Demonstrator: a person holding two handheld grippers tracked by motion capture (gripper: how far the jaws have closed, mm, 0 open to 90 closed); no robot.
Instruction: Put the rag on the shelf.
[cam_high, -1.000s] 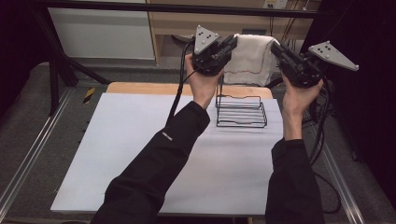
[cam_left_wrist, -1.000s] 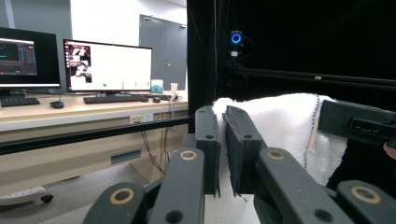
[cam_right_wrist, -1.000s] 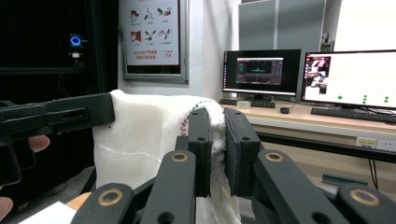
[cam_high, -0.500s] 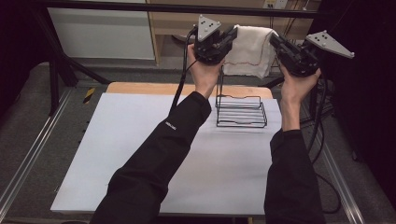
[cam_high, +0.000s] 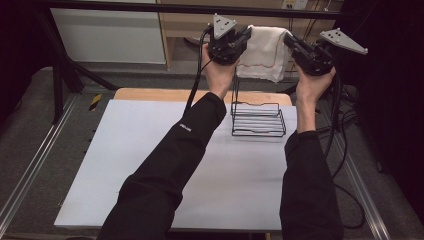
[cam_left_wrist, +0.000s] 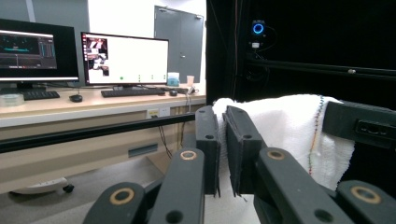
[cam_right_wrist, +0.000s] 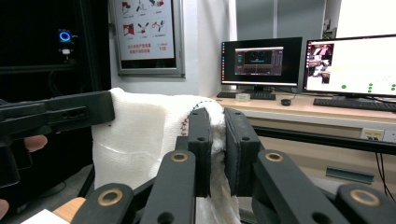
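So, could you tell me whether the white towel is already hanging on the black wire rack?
No, the white towel is held up in the air between the left gripper and the right gripper, above the wire rack.

A wall poster (cam_right_wrist: 144, 30) up-left of the right tongs carried the number "115"; its other print was too small to read.
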